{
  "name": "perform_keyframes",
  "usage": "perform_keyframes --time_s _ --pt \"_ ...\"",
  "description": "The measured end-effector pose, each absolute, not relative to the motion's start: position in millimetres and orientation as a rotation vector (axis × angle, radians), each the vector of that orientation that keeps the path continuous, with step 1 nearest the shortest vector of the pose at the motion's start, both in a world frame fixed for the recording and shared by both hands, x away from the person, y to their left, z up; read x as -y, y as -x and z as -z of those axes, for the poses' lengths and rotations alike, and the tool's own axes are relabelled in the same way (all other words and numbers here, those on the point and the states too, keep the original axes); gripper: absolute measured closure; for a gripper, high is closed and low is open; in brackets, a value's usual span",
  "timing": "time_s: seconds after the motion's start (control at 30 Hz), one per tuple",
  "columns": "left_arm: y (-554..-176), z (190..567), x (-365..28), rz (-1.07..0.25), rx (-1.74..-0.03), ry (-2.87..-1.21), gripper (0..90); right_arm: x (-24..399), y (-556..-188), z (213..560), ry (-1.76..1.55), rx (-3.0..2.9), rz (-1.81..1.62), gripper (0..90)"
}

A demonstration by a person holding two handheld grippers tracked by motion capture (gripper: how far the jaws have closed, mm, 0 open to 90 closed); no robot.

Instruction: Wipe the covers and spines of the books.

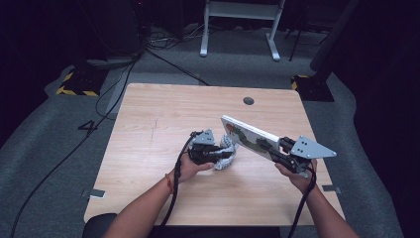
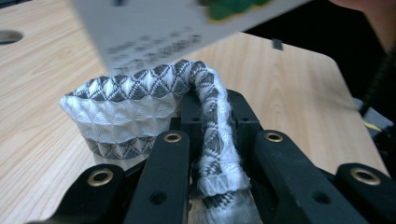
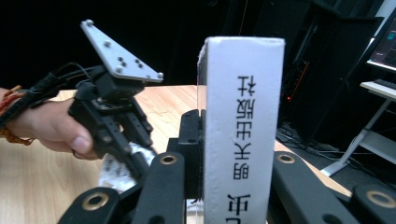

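Currently: left gripper (image 1: 218, 153) clamped on rim of woven pouch (image 2: 126, 109) at surface (image 1: 163, 129) centre; right gripper (image 1: 277, 153) clamped on book (image 1: 250, 135), tilted just above pouch. Advice: hold mouth wide, lower book edge-first.

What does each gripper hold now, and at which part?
The left gripper holds the woven cloth bag by its rolled rim. The right gripper holds the white book by its near end, at the spine.
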State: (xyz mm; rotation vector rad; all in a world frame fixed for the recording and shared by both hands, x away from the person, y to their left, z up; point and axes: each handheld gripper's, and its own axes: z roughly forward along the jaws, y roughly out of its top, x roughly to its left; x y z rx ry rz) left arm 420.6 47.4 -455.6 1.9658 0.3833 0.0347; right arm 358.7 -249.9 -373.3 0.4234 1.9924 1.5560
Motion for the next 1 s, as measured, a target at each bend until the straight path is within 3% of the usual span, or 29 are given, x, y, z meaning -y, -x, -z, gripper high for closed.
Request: perform_keyframes --time_s 0.63,1.0 --pt "-405.5 457.9 -26.9 -0.077 -0.382 -1.901 81.0 232.0 -366.0 380.7 -0.517 -1.961 -1.643 75.4" --pt "-406.0 434.1 -54.0 -0.23 -0.419 -1.814 82.1 238.5 -369.2 388.2 -0.571 -1.978 -1.698 75.2"
